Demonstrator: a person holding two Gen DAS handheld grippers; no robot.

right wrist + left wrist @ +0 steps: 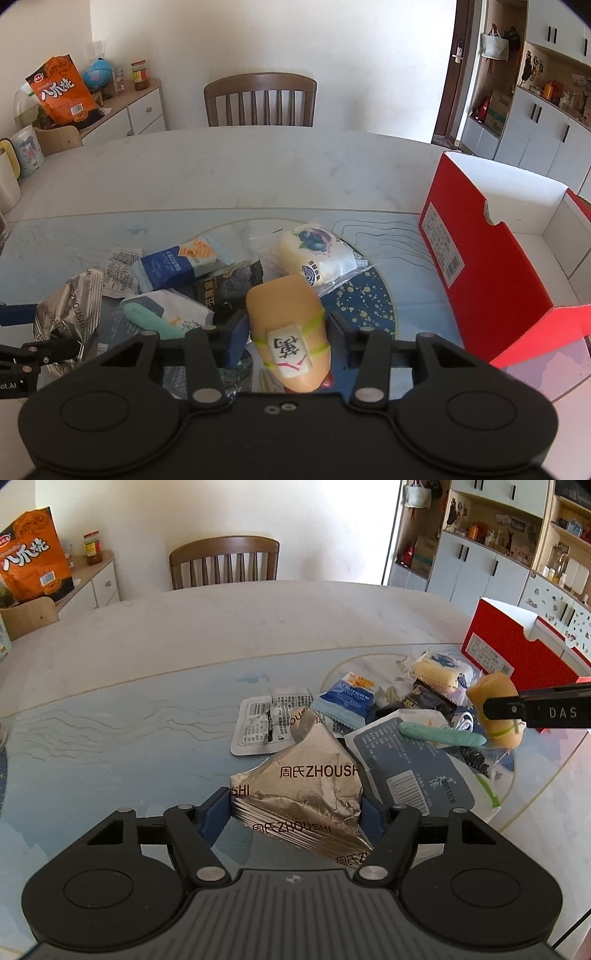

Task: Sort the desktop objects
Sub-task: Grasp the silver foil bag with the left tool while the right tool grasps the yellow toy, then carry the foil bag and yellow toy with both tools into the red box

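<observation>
Both wrist views close, angled down, sharing snack pile [402, 716].

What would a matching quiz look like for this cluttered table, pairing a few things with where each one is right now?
Things:
1. crinkled silver foil packet
2. yellow squishy toy with a mahjong tile strapped on
3. open red cardboard box
4. mint-green stick

Places:
A. lying on a white and grey pouch in the pile
B. pinched in the left claw
C. standing on the table's right side
D. pinched in the right claw

Pairs: 1-B, 2-D, 3-C, 4-A
</observation>
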